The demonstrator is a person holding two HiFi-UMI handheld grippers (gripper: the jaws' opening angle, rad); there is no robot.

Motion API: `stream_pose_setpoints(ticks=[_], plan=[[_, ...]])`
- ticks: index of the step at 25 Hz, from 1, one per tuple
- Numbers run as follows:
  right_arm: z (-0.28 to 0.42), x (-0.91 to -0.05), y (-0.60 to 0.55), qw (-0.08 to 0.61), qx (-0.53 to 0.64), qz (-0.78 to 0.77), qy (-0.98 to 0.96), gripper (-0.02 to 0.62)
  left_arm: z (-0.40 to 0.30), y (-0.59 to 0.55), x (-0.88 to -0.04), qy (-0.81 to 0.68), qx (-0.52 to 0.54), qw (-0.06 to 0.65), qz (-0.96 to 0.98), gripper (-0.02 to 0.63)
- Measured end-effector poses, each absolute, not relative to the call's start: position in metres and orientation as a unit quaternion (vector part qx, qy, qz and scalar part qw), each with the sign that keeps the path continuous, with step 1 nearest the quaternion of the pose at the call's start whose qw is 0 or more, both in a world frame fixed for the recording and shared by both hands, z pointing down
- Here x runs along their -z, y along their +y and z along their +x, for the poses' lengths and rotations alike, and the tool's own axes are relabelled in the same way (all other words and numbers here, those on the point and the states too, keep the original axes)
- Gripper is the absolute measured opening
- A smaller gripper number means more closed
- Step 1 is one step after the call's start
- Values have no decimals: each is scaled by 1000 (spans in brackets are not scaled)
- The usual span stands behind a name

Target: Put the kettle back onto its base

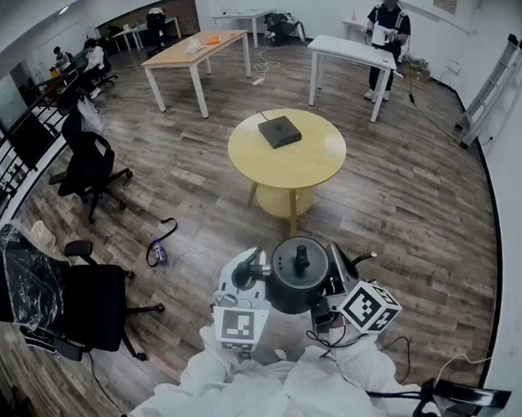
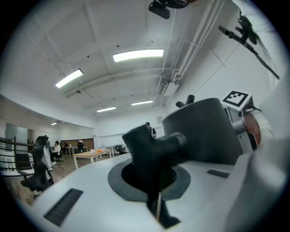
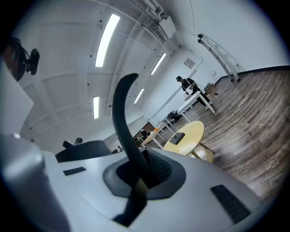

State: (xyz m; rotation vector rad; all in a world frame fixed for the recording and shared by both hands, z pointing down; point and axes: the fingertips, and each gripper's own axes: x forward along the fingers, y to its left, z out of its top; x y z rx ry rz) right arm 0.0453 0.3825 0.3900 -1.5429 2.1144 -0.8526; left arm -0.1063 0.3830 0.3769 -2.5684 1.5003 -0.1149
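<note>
The kettle [image 1: 297, 277] is up in the air, held close in front of the person's body over the wooden floor [image 1: 415, 209], with 2 sets of tongs on it. On the kettle's left, the left tongs [image 1: 247, 272] are clamped tight on a stubby dark part sticking out of its side. The left gripper view shows those tongs [image 2: 155, 174] pinched on that stub, with the dark kettle body [image 2: 204, 131] just to the right. On the other side, the right tongs [image 1: 343, 270] are closed on the thin curved handle [image 1: 362, 259]. In the right gripper view the handle [image 3: 122, 113] arcs up from between the closed tongs [image 3: 138, 179], and the kettle's lid rim [image 3: 86, 152] shows low at left. Both tools point roughly level. The base [image 1: 279, 130], a flat black square, sits on the round yellow bench [image 1: 318, 167], well apart from the kettle and farther out across the floor. From the right gripper view the base [image 3: 178, 138] shows small on that bench [image 3: 192, 131]. In the background, a person [image 1: 385, 37] stands by a white bench [image 1: 348, 51].
</note>
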Motion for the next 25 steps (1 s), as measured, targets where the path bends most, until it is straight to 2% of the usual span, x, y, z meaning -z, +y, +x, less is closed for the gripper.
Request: stream_pose_setpoints(ticks=[25], plan=[[57,-390,317,185,294,-550,760,11,-94,315,-382,503,33,68,-861,0]])
